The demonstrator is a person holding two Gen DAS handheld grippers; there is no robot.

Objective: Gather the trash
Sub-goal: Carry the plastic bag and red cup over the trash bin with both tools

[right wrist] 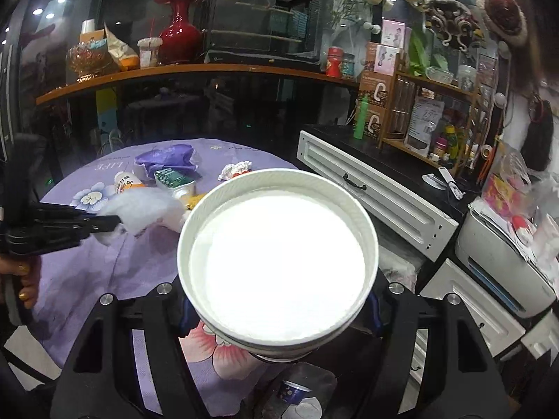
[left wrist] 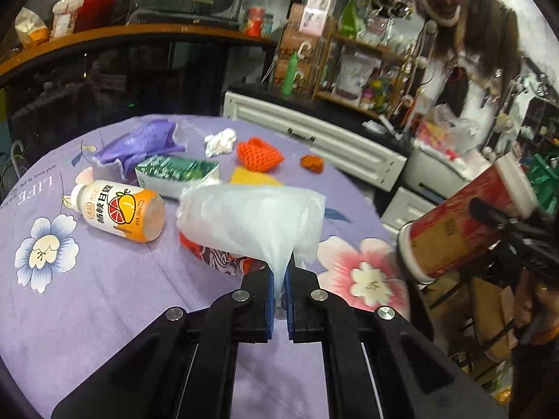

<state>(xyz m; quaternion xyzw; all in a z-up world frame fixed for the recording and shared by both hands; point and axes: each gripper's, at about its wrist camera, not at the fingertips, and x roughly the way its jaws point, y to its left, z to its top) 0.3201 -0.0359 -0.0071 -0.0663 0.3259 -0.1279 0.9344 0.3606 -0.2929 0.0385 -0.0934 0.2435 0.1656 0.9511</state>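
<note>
My left gripper (left wrist: 279,272) is shut on the corner of a thin white tissue (left wrist: 255,220), lifted above the purple flowered tablecloth (left wrist: 87,296). From the right wrist view the left gripper (right wrist: 104,225) holds the tissue (right wrist: 139,206) at the left. My right gripper (right wrist: 279,314) is shut on a red paper cup (left wrist: 464,223), whose white inside (right wrist: 279,265) faces the camera, off the table's right edge. On the cloth lie an orange juice bottle (left wrist: 118,209), a green carton (left wrist: 178,173), a purple bag (left wrist: 139,143), a crumpled tissue (left wrist: 220,141) and an orange foam net (left wrist: 260,153).
A red patterned wrapper (left wrist: 216,255) lies under the hanging tissue. White drawers (left wrist: 314,136) and a printer (right wrist: 503,262) stand to the right of the table. Below the cup, a dark opening (right wrist: 300,391) shows a small pot. A cluttered shelf runs behind.
</note>
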